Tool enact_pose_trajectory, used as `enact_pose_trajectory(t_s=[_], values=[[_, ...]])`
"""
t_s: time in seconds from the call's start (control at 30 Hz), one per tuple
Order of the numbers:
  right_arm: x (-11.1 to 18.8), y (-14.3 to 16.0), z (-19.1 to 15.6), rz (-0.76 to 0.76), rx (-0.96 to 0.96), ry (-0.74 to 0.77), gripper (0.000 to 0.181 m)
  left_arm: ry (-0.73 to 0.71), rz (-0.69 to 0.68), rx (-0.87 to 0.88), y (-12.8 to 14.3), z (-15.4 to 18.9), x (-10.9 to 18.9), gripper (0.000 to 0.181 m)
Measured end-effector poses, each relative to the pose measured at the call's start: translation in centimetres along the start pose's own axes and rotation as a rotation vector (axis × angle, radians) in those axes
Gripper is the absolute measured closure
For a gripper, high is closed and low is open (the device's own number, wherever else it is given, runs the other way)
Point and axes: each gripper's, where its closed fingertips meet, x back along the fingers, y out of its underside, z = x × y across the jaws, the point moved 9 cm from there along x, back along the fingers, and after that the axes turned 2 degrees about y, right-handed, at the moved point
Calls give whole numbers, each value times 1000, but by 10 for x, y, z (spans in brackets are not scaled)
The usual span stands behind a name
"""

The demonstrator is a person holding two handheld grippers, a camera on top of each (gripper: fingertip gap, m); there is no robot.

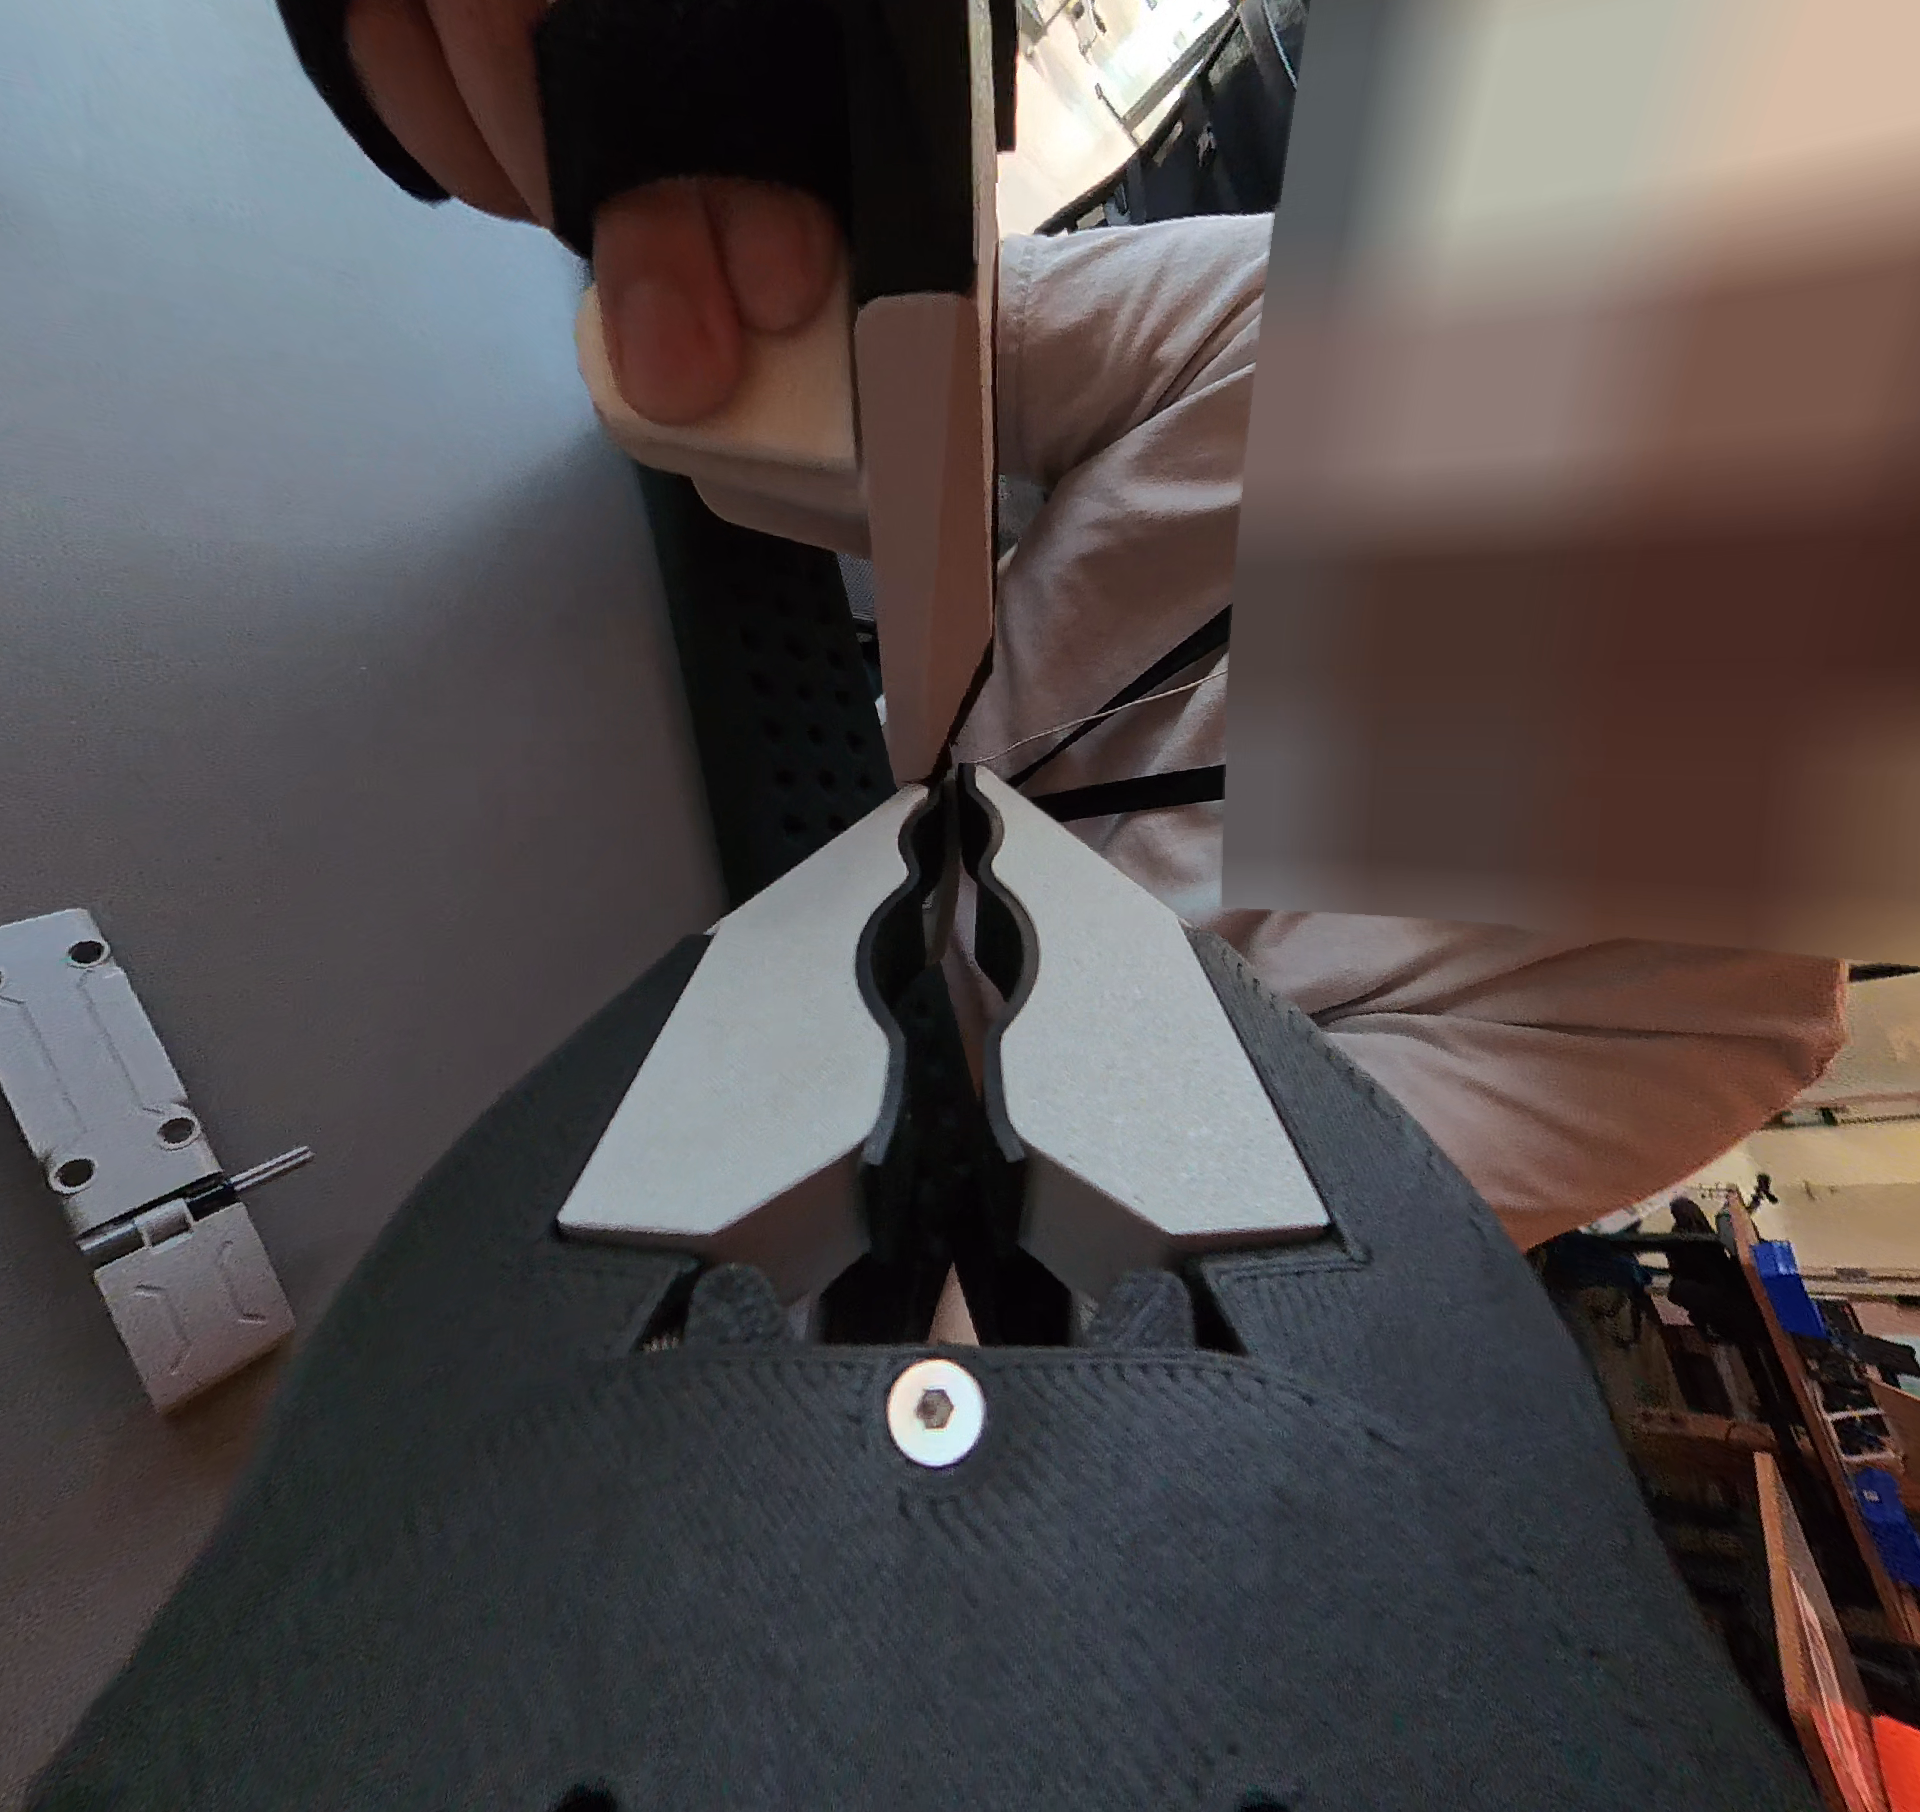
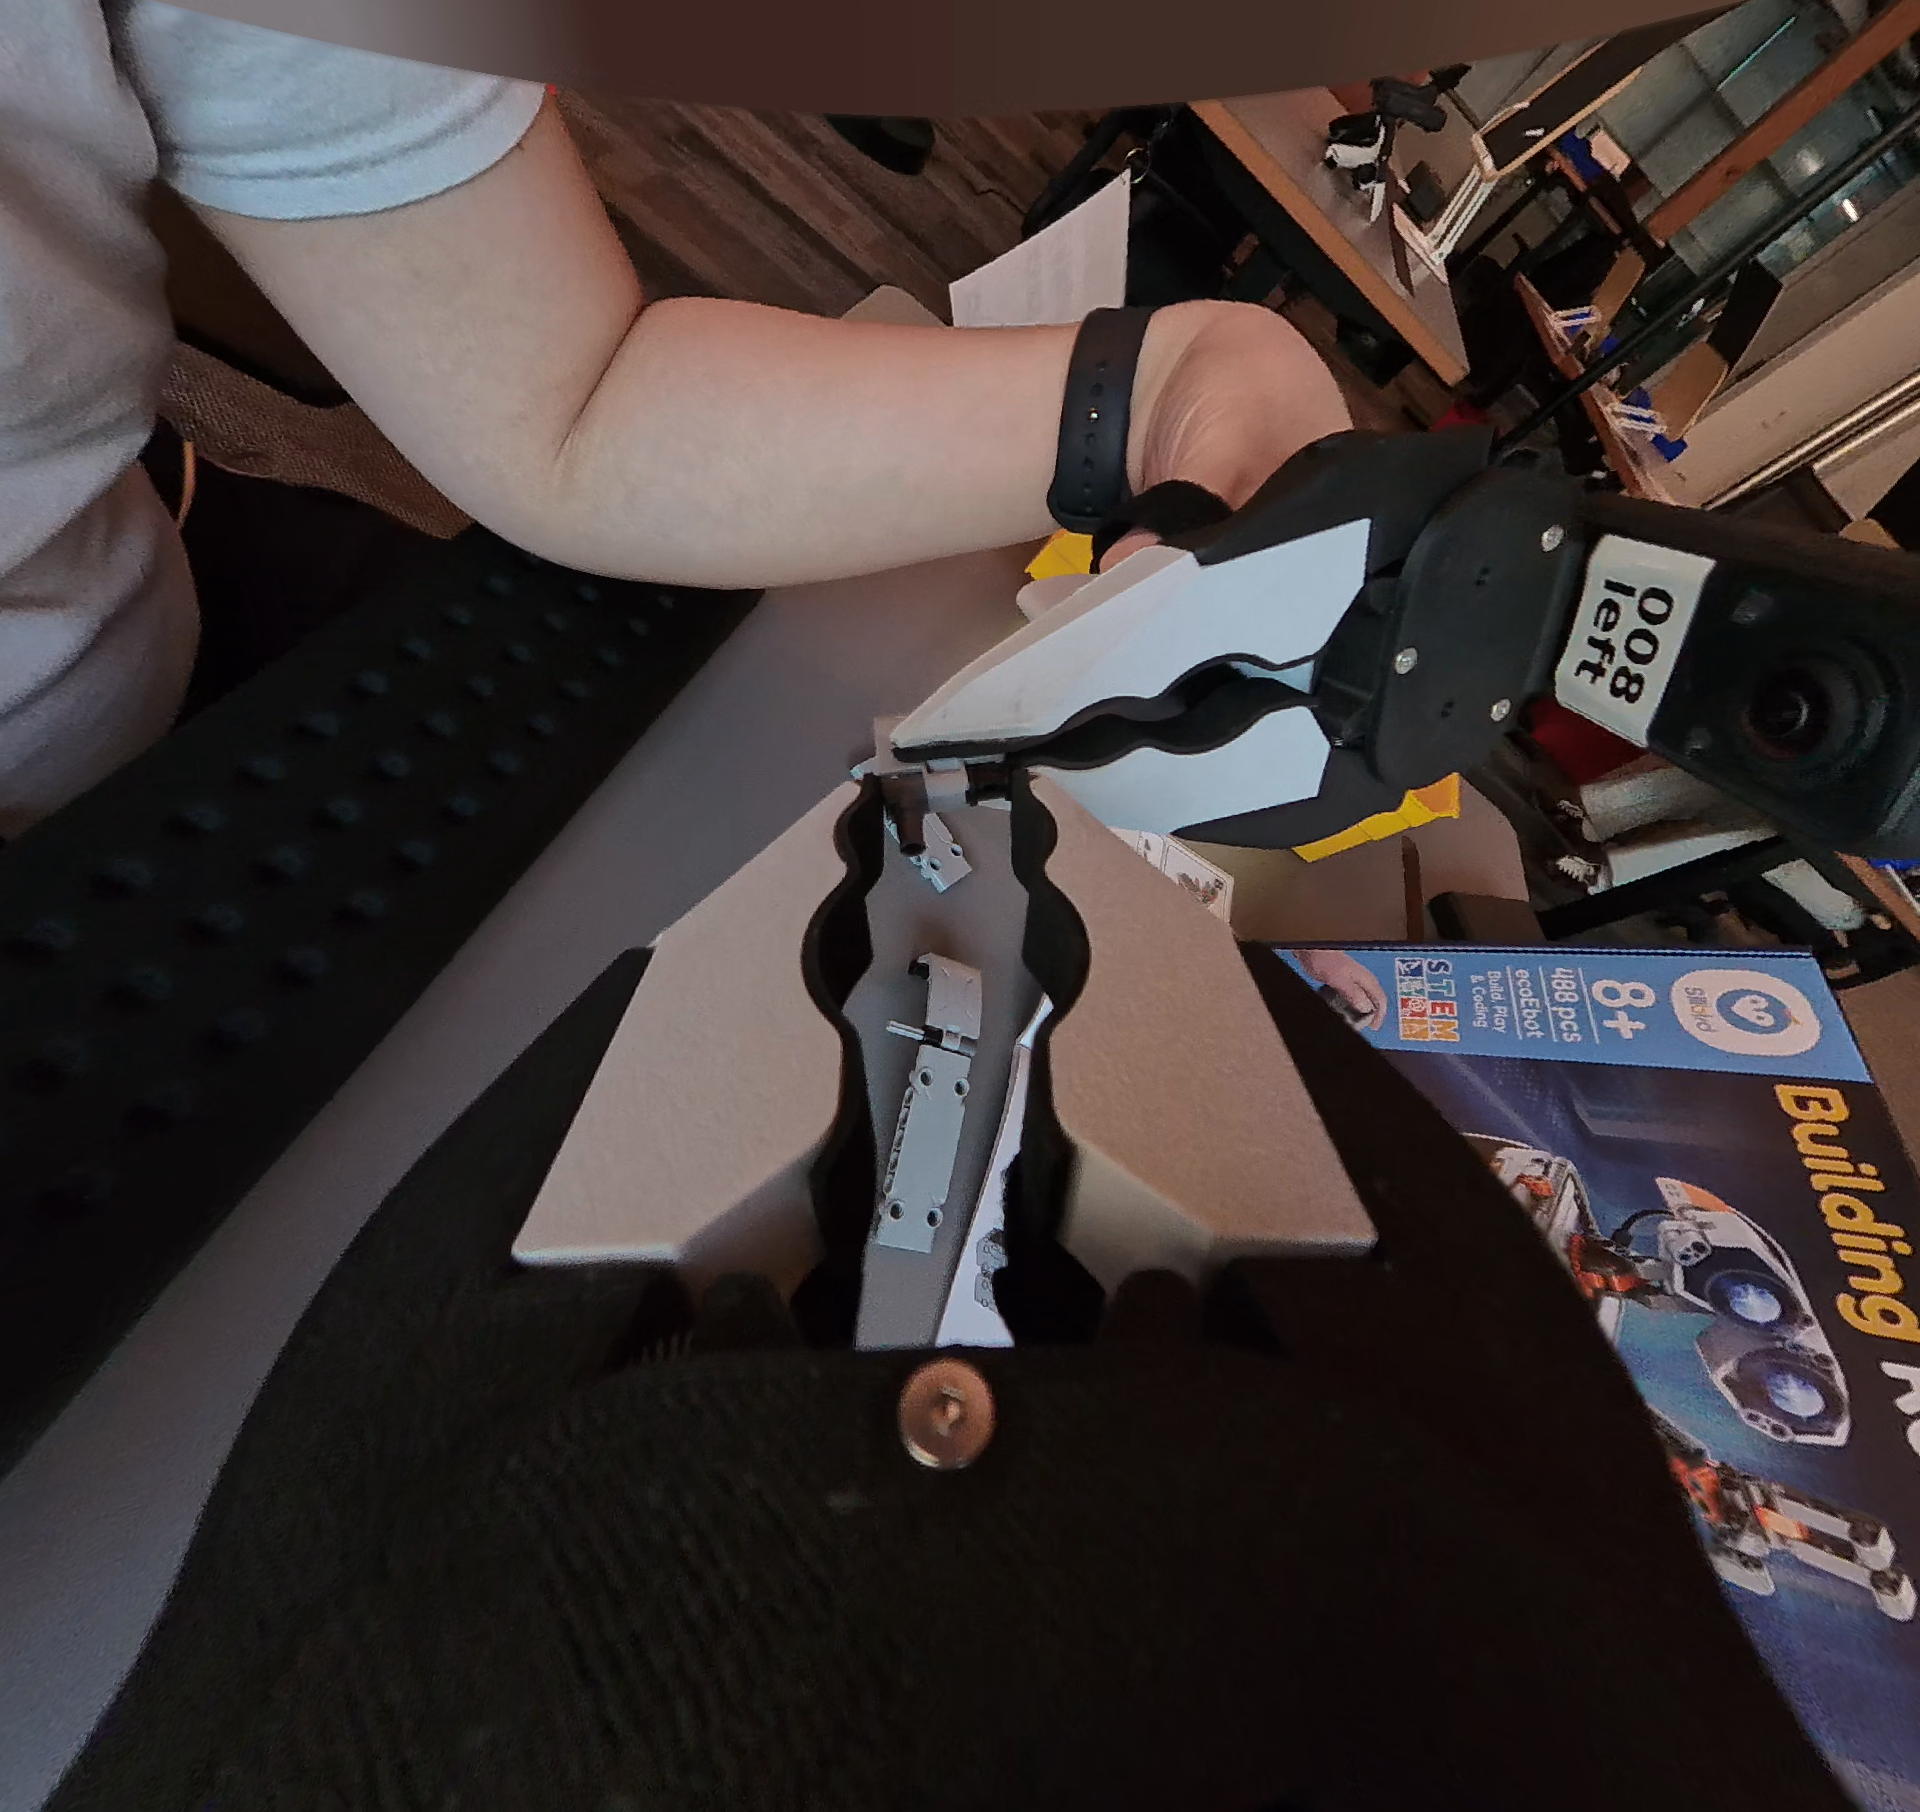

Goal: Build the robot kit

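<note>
My left gripper (image 1: 948,791) is shut on a small grey part with black pins (image 2: 940,783), held above the grey table (image 1: 312,619). In the right wrist view it (image 2: 909,749) reaches in from the right. My right gripper (image 2: 945,804) has its fingertips against both ends of the same part, jaws a part's width apart. In the left wrist view the right gripper (image 1: 930,754) shows edge-on and meets my left tips from above. A long grey hinged part (image 1: 135,1160) lies on the table; it also shows between my right fingers (image 2: 930,1128).
Another small grey piece (image 2: 940,863) lies on the table below the held part. A blue toy box (image 2: 1558,1139) sits at the right, a white sheet (image 2: 987,1274) beside it. A yellow bin (image 2: 1382,817) is behind the left gripper. A black studded surface (image 2: 260,879) borders the table. My left and right fingertips are right by each other.
</note>
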Motion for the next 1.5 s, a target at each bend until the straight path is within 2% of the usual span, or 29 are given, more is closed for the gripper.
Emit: enact_pose_trajectory(t_s=[0.13,0.2,0.27,0.3,0.33,0.4,0.57,0.67,0.73,0.83,0.9,1.07,1.17,1.33,1.37,1.5], values=[[-3,3,-4,-22,57,-2,158,-10,-24,8,2,-2,-2,181],[-4,2,-4,-23,40,-16,158,7,-38,25,4,-4,-4,181],[-5,2,2,20,-40,4,158,14,12,15,5,-2,3,181],[-5,4,5,31,-68,31,150,-6,35,21,7,-1,8,181],[-6,5,9,45,-74,68,132,-43,44,31,11,0,14,181],[-3,7,12,70,-67,112,127,-156,74,76,28,1,33,181],[-3,22,15,39,-79,114,144,-353,363,284,89,1,98,181],[-16,34,20,18,-157,135,147,-351,513,326,106,2,116,181],[-32,39,28,98,-362,171,148,-334,506,277,100,6,114,181],[-58,57,37,299,-889,82,144,-246,463,159,79,14,101,181],[-68,69,37,372,-1125,-9,137,-209,399,122,74,16,92,181],[-77,64,33,421,-1216,-64,137,-193,381,100,72,18,89,181],[-82,59,30,489,-1299,-101,141,-187,320,118,69,15,80,181],[-86,61,26,528,-1378,-170,153,-195,257,144,56,3,68,181],[-85,61,26,543,-1376,-187,166,-204,260,160,56,0,68,181],[-84,63,27,578,-1410,-241,168,-162,286,167,56,-3,69,181]])
